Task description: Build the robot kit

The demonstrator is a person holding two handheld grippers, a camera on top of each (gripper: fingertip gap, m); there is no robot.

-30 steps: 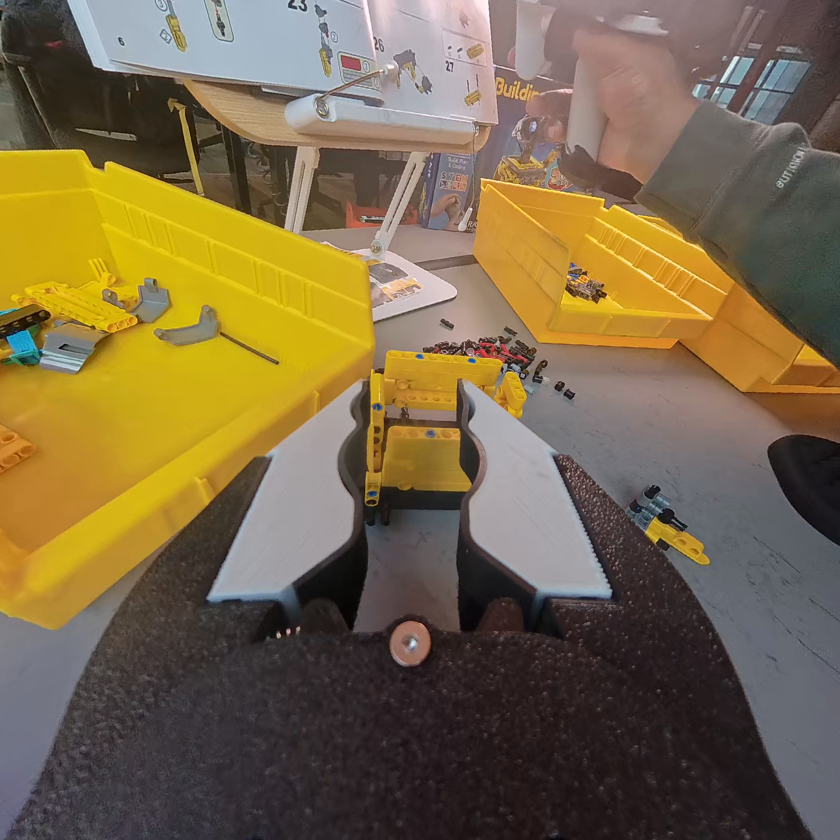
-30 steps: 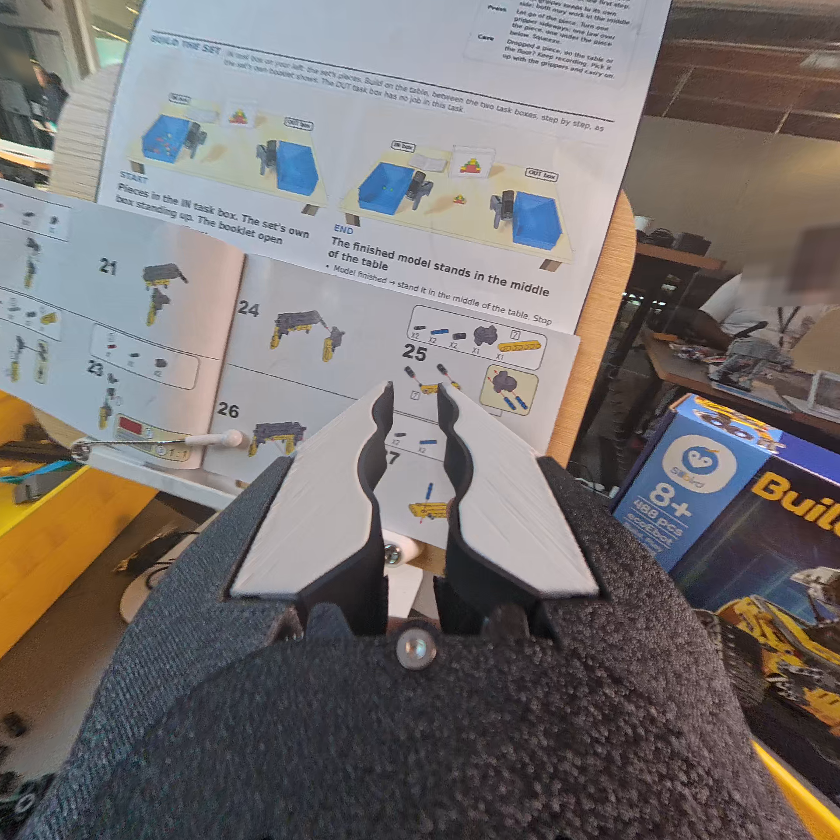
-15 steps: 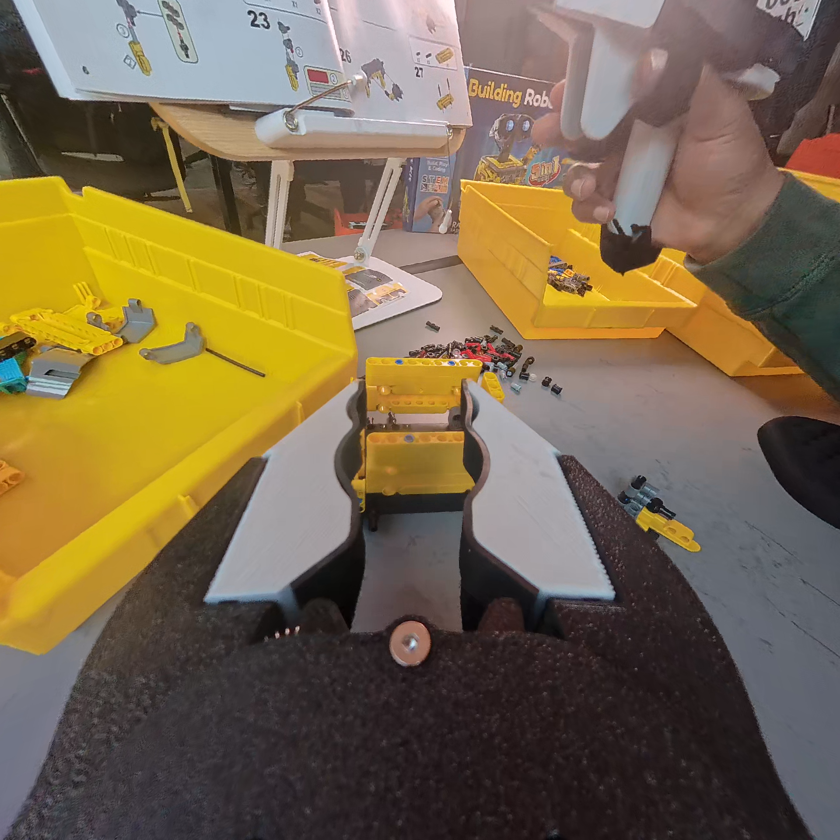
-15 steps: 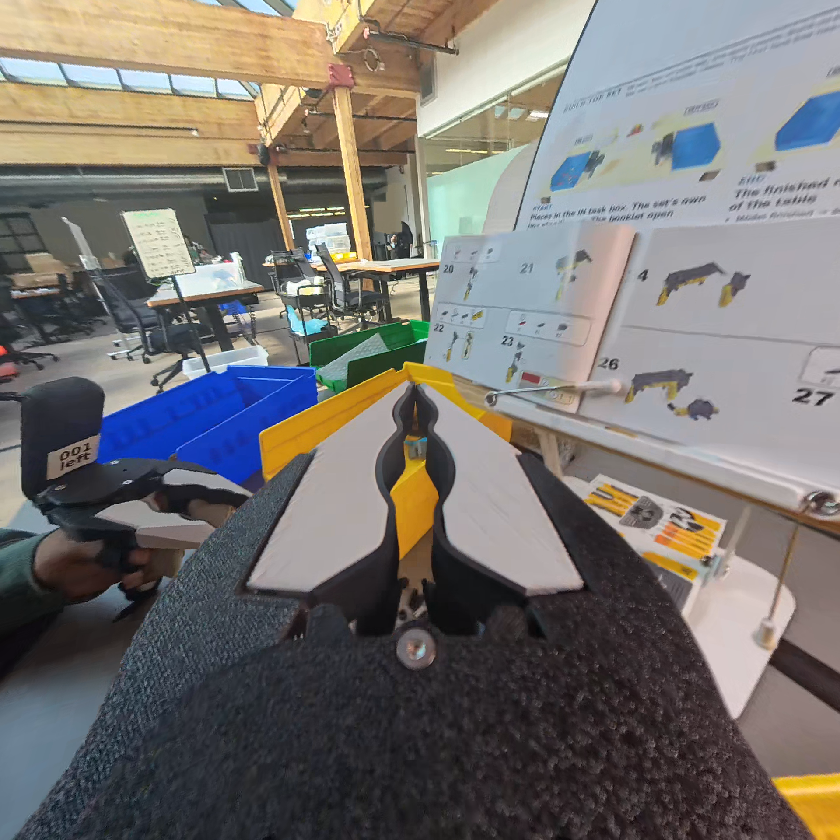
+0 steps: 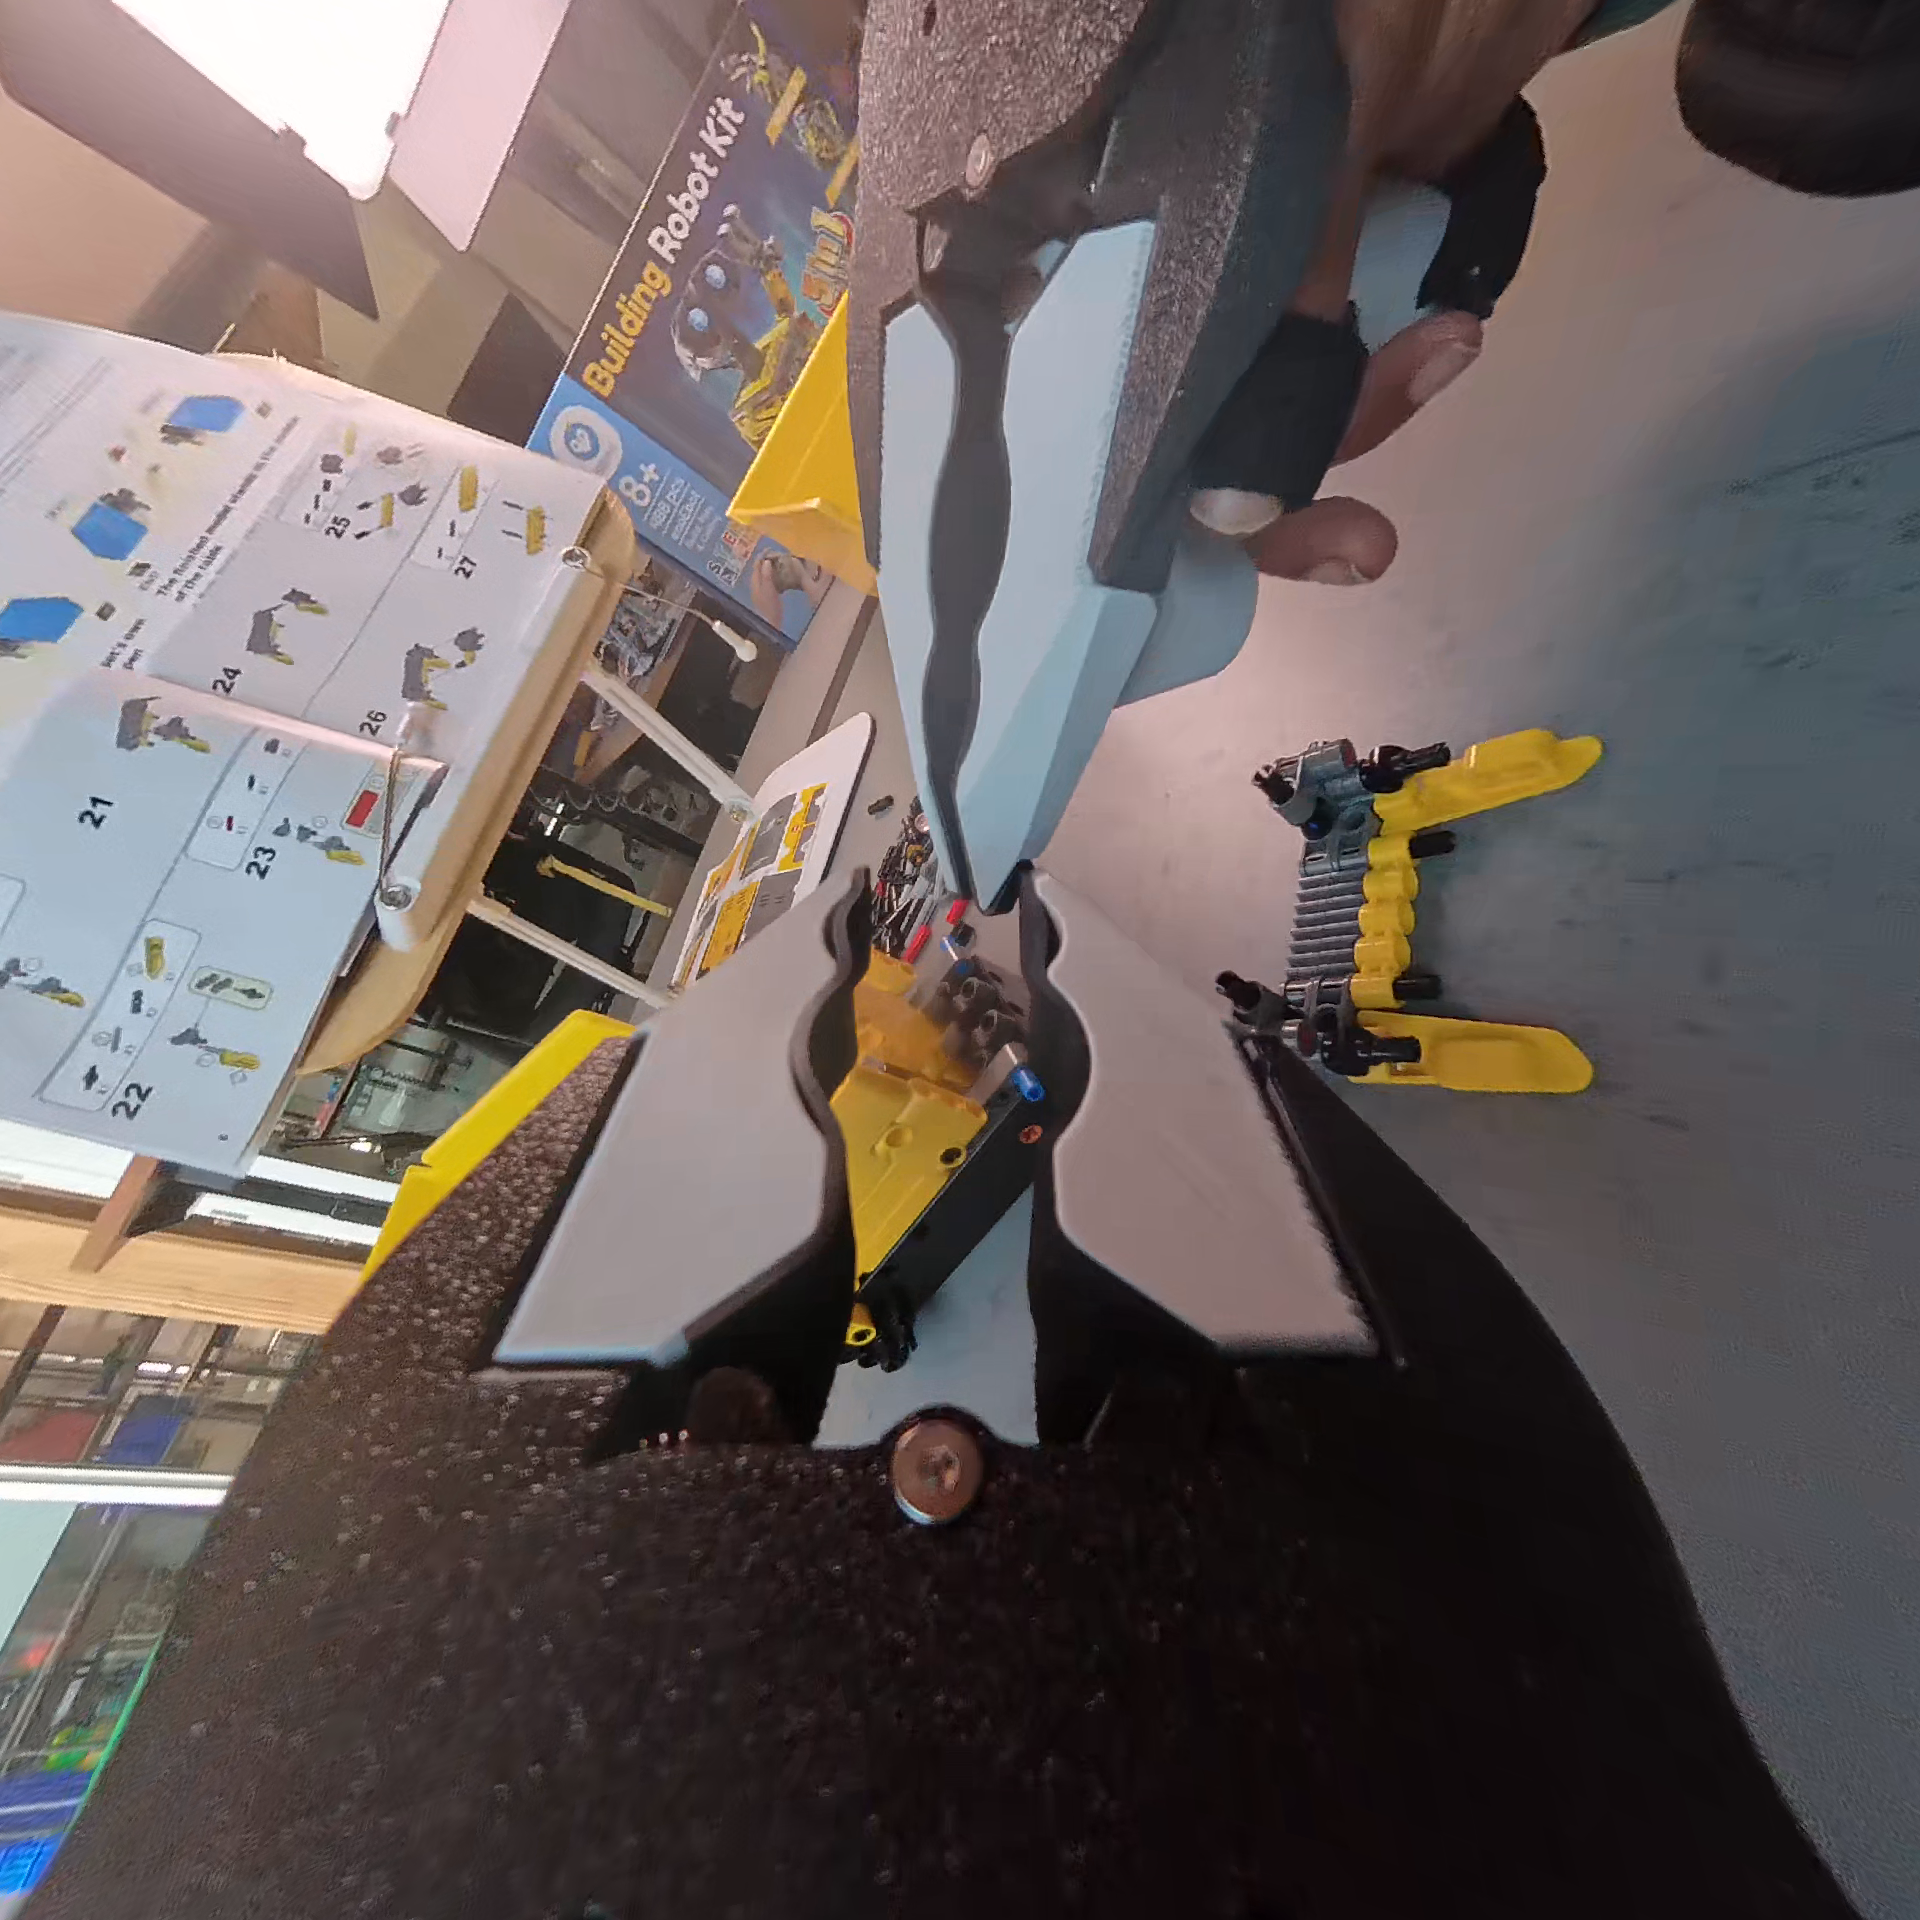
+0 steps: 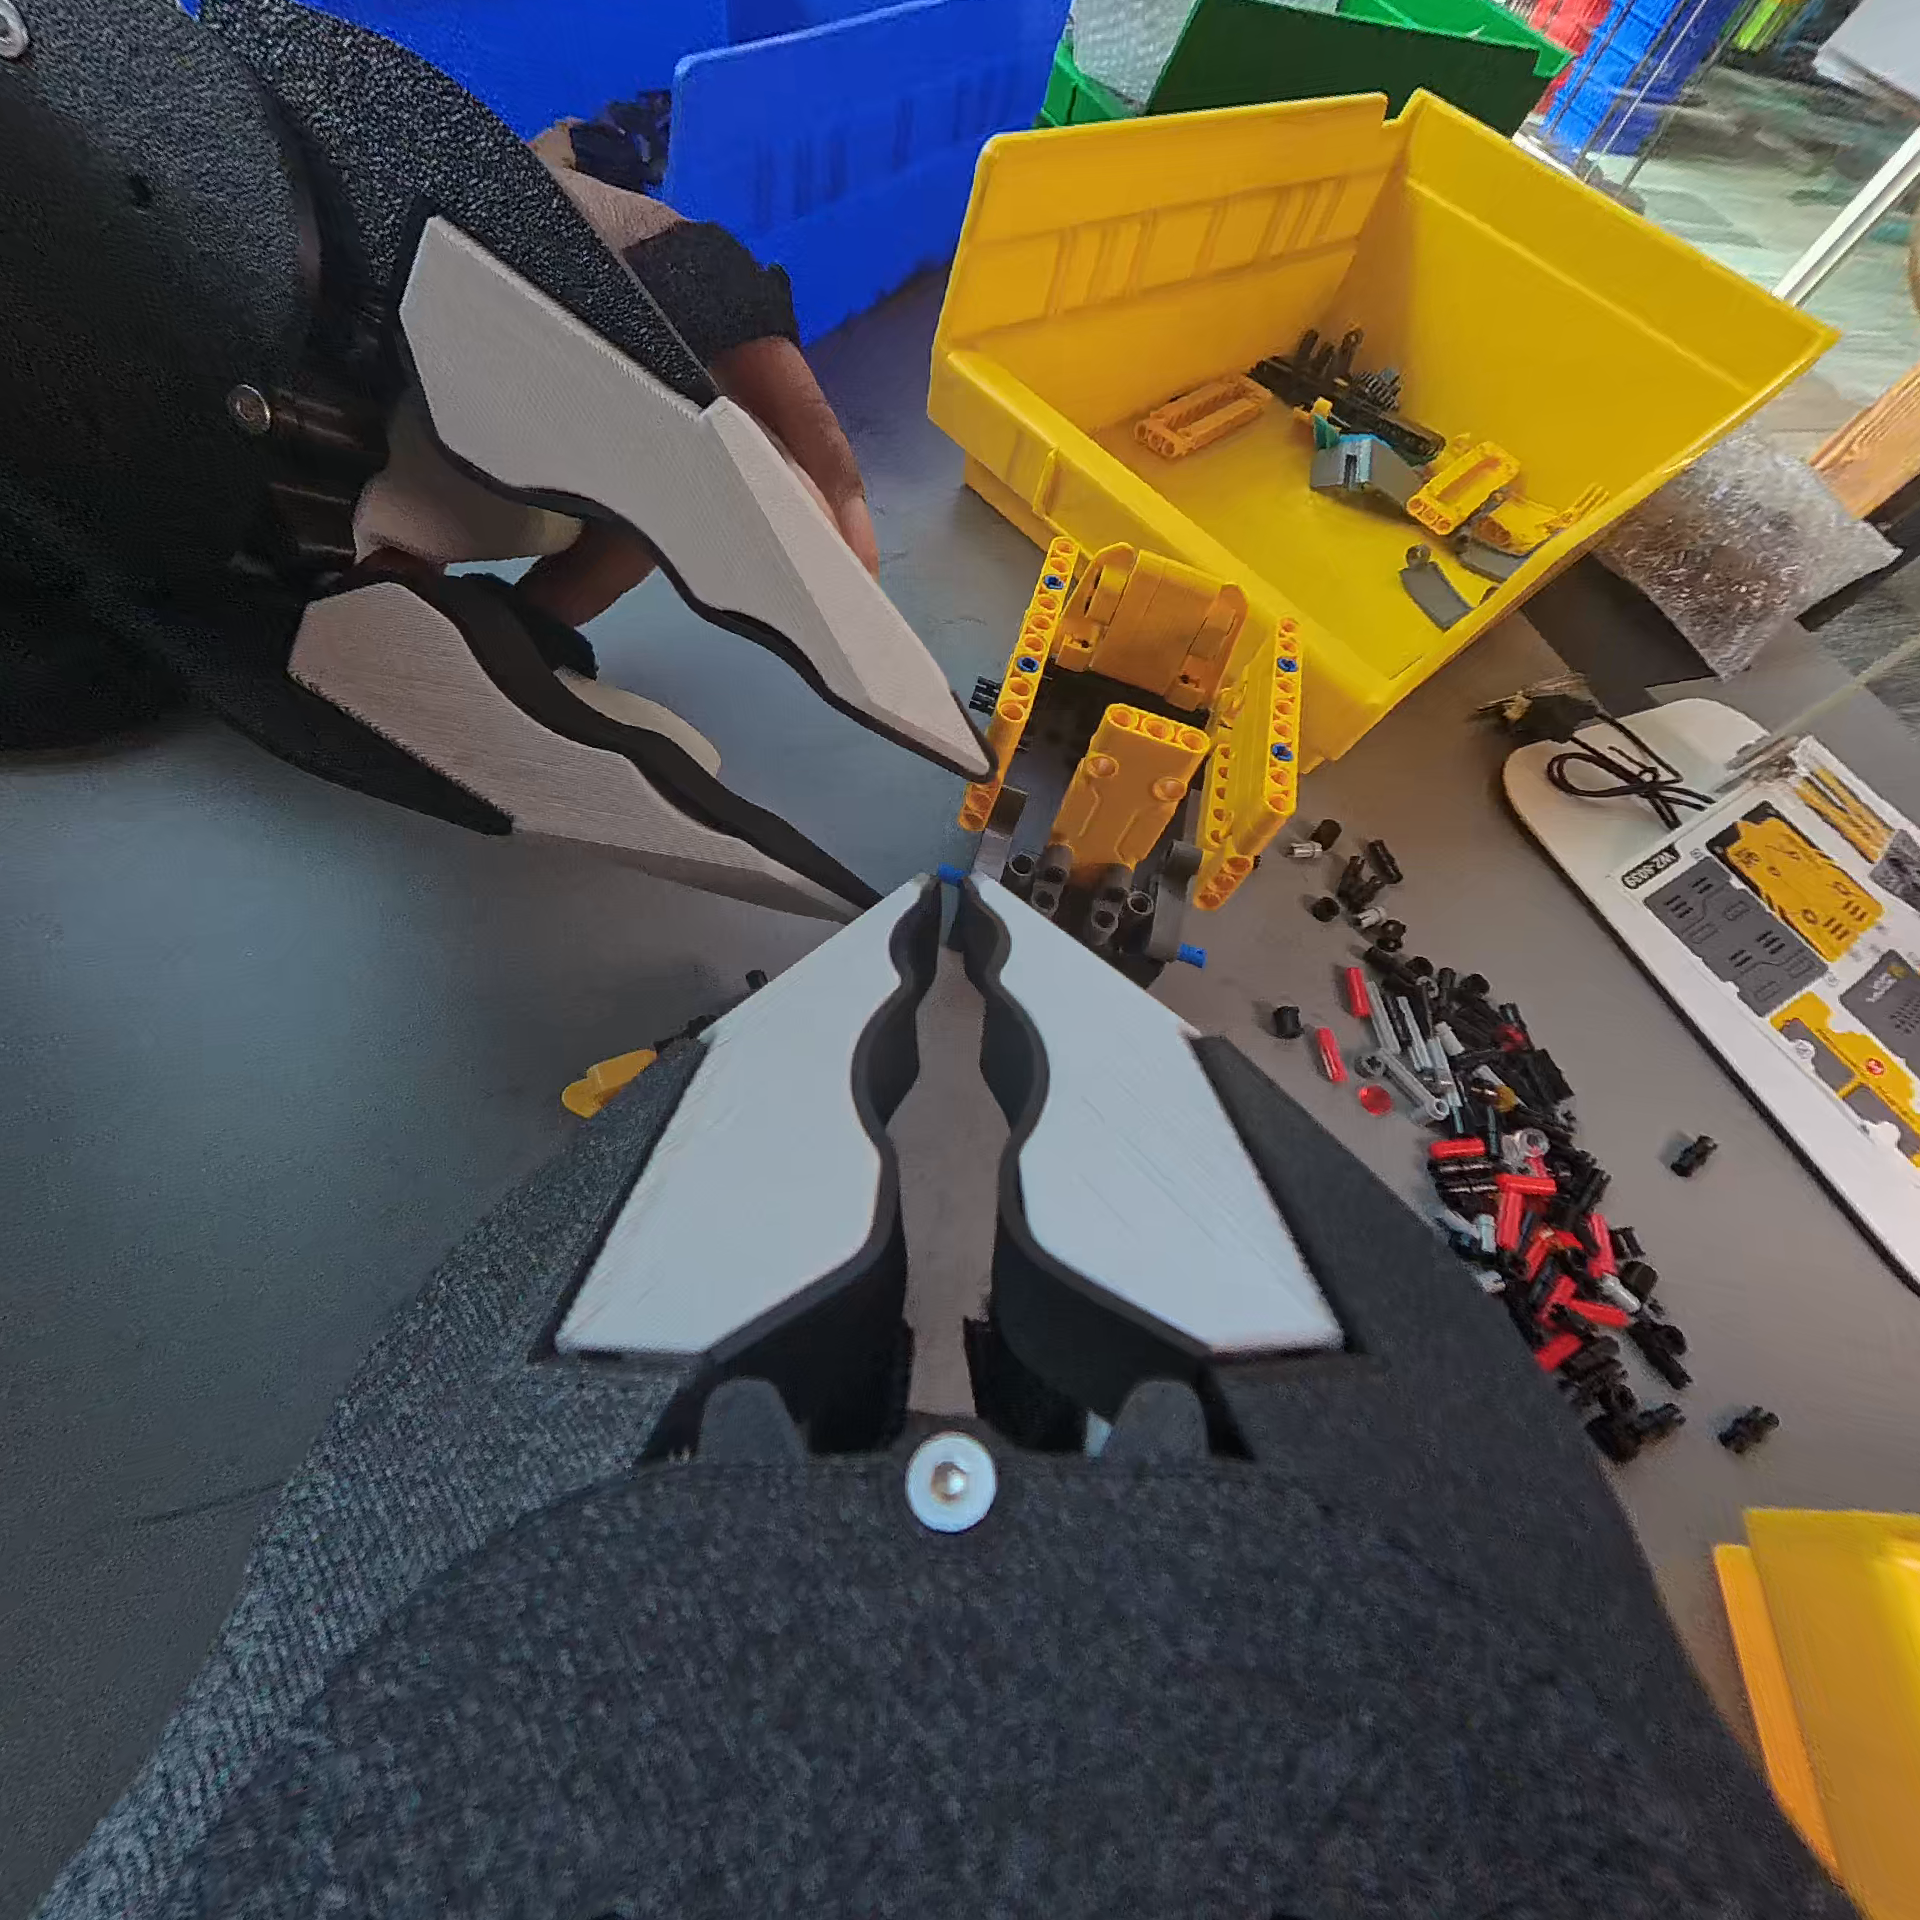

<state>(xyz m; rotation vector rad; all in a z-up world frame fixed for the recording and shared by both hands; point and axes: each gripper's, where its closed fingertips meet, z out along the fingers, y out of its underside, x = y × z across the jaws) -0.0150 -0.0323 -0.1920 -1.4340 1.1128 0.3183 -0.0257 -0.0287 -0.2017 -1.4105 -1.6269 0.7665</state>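
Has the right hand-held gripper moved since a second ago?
Yes. The right hand-held gripper swung away from the instruction booklet on its stand and down to the table, its tips now at the yellow model.

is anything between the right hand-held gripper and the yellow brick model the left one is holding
Nothing visible does. The right hand-held gripper has its tips right at a blue pin on the yellow brick model, beside the left hand-held gripper's lower finger.

A grey table (image 6: 312,1039) fills the foreground. Beyond it stand blue bins (image 6: 862,114) and a green bin (image 6: 1299,52). Left of the table, bright windows (image 5: 114,1403) glow.
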